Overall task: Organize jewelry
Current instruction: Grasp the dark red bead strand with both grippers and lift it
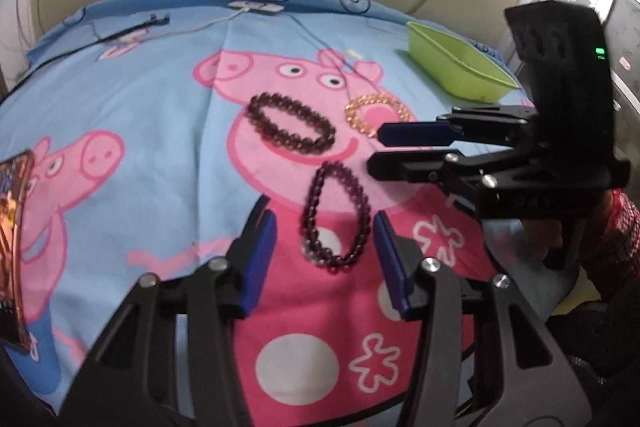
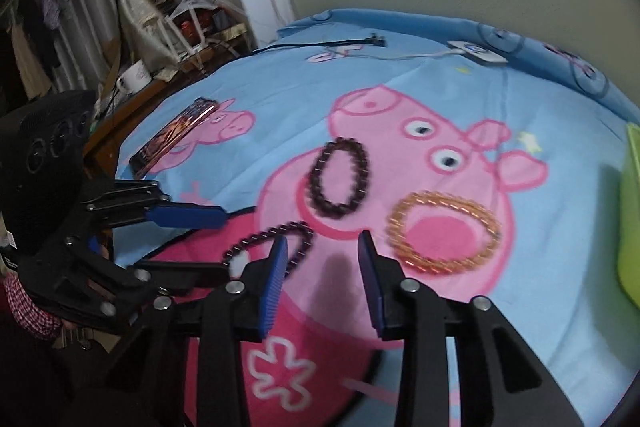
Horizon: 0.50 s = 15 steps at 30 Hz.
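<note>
Three bead bracelets lie on the cartoon-pig bedsheet. A dark purple bracelet (image 1: 334, 217) (image 2: 272, 247) lies between the open fingers of my left gripper (image 1: 325, 227), which hovers over it. A dark brown bracelet (image 1: 291, 126) (image 2: 340, 177) lies farther back. A golden bracelet (image 1: 378, 114) (image 2: 442, 231) lies to the right. My right gripper (image 2: 323, 251) is open and empty, just left of the golden bracelet; it also shows in the left wrist view (image 1: 376, 151). My left gripper shows in the right wrist view (image 2: 208, 239).
A green plastic tub (image 1: 460, 65) (image 2: 630, 227) sits at the bed's right edge. A phone (image 1: 14, 243) (image 2: 176, 135) lies at the left edge. A white power strip (image 1: 256, 7) (image 2: 476, 53) and cables lie at the back. A cluttered side table (image 2: 160, 75) stands left of the bed.
</note>
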Each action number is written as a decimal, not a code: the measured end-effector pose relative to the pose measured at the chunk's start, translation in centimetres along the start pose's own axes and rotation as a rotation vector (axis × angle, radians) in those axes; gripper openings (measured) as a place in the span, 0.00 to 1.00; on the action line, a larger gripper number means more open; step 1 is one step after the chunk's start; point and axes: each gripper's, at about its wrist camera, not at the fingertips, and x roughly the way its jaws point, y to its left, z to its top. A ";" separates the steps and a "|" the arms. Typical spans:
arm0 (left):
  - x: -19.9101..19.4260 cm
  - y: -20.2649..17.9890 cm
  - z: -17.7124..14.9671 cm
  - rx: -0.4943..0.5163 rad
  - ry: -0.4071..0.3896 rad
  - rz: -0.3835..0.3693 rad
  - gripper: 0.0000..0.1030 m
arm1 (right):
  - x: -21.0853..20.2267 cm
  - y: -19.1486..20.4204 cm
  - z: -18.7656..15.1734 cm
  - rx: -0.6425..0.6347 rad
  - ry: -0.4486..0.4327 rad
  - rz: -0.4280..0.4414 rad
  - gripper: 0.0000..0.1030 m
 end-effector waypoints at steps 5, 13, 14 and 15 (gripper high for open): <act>0.6 0.9 -0.1 -0.043 -0.002 0.036 0.29 | 2.5 1.2 0.6 -0.061 0.065 -0.029 0.00; 1.8 0.0 1.8 -0.035 0.017 0.034 0.07 | -0.4 0.1 0.8 0.015 -0.046 0.026 0.00; 1.9 -0.5 2.3 -0.022 0.010 0.026 0.07 | -1.3 -0.3 1.0 0.025 -0.071 0.022 0.00; 1.8 -0.9 2.7 -0.012 0.003 0.020 0.07 | -2.1 -0.5 1.1 0.033 -0.094 0.016 0.00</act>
